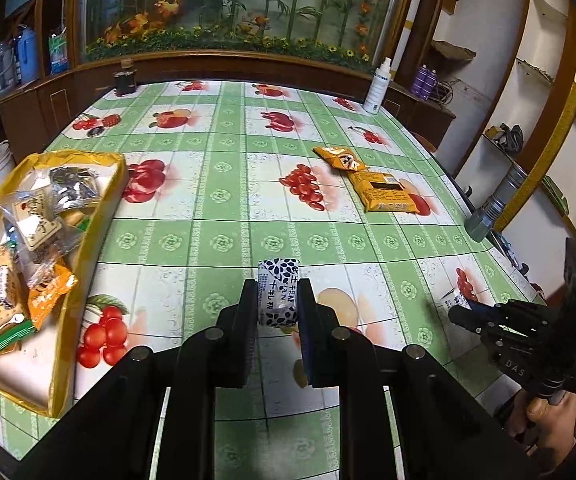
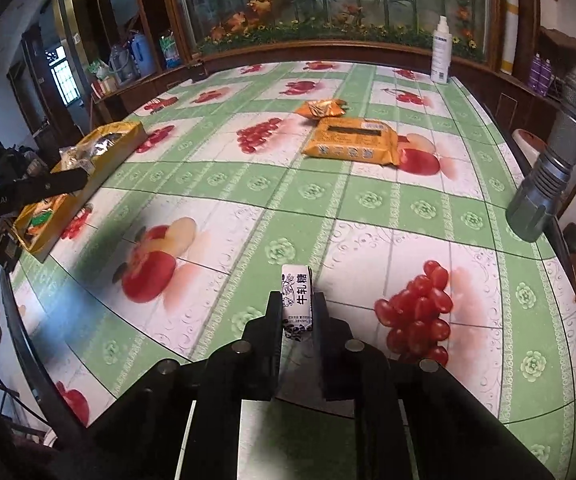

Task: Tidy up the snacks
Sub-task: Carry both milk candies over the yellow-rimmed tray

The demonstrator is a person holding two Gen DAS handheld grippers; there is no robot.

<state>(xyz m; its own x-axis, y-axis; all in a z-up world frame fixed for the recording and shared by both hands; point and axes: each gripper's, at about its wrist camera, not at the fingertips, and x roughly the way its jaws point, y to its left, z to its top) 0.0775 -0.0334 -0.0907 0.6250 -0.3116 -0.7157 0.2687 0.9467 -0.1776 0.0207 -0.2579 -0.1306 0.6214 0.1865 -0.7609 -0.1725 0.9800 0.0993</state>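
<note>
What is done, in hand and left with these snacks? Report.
Done: the yellow box at the table's left already holds a heap of packets. In hand: the left gripper and right gripper each have jaws shut on a white candy. Left: two orange packets, a small one and a large one, lie on the tablecloth.

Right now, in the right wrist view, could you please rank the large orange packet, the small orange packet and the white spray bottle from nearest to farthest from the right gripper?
1. Large orange packet, mid-table, ahead of the right gripper.
2. Small orange packet, just behind it.
3. White spray bottle, far edge, right.
</note>
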